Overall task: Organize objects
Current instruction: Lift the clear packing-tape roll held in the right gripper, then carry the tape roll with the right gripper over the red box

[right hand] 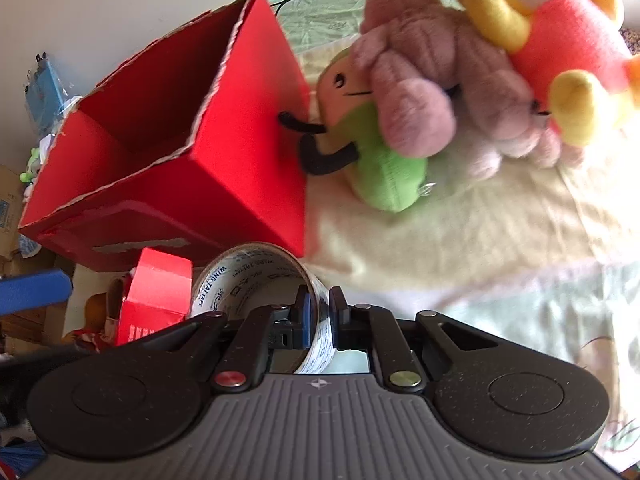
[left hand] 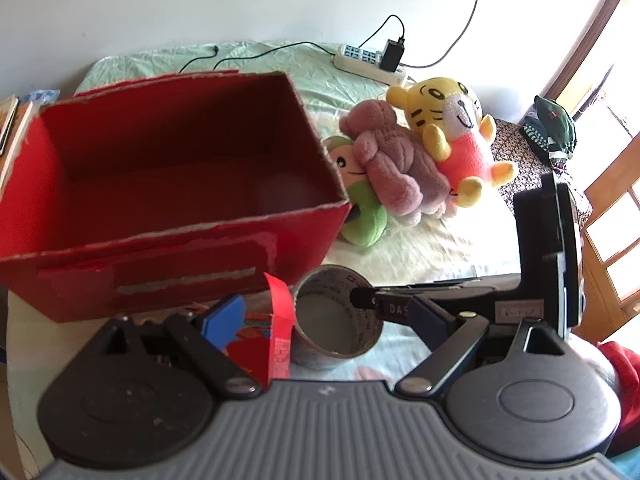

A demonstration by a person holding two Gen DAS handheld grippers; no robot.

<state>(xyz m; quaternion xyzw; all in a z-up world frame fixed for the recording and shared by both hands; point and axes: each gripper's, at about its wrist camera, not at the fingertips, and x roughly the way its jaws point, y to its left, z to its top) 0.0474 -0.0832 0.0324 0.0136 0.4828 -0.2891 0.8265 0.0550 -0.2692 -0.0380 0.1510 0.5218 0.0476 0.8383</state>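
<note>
The right gripper [right hand: 318, 312] has the roll of clear tape [right hand: 260, 280], jaws pinching the ring's wall, one finger inside the core and one outside. The roll sits just in front of the red box [right hand: 208, 176], at the near corner, beside a small red carton [right hand: 156, 300]. I cannot tell from either view whether the roll rests on the bed or hangs clear of it.

How will it handle? My read: light, stiff, a rigid hoop that won't crush under the pinch, but the outer film looks glossy and likely slick (a wall grip can pivot if the roll swings). Pinching across the wall, as now, looks like the sound hold; squeezing across the whole ring would need a far wider spread.

From the left wrist view, the left gripper [left hand: 316, 320] hangs spread wide, its blue pad [left hand: 226, 318] near the small red carton and nothing between the jaws. The tape roll shows just beyond it, with the right gripper's finger hooked over its rim.

The red box stands open and looks bare inside. To the right of the box lie three plush toys in a heap: a green one [right hand: 384, 176] touching the box's side wall, a pink one [right hand: 432, 80] draped over it, a yellow tiger [left hand: 452, 128] farthest from the box. Those should be soft and light, best gripped by the body, I'd judge.
</note>
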